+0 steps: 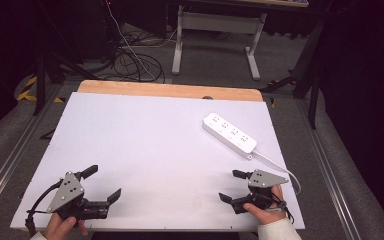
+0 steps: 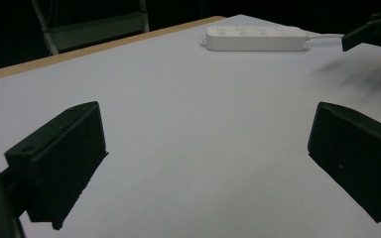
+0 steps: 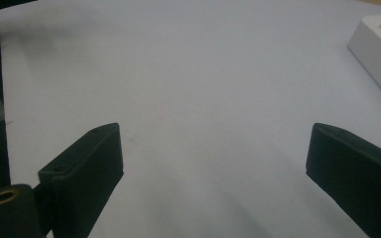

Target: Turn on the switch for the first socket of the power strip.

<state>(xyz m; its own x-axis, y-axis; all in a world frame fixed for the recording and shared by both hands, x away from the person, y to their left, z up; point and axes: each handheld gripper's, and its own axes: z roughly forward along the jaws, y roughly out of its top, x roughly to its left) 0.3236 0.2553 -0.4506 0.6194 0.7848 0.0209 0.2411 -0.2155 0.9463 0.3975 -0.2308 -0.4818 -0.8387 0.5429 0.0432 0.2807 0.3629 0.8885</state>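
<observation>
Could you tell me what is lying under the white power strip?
The power strip lies flat on the white table top, its cord trailing toward the right edge. Whatever is directly beneath its body is covered, so nothing else can be confirmed there.

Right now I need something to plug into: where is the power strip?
In the high view the white power strip lies on the far right part of the white table, angled, beyond the right tongs, its cord trailing toward the right edge.

Lab or workshop, white-topped table (image 1: 145, 145), loose floor cables (image 1: 130, 60), black curtains; white bench frame (image 1: 220, 30)
</observation>
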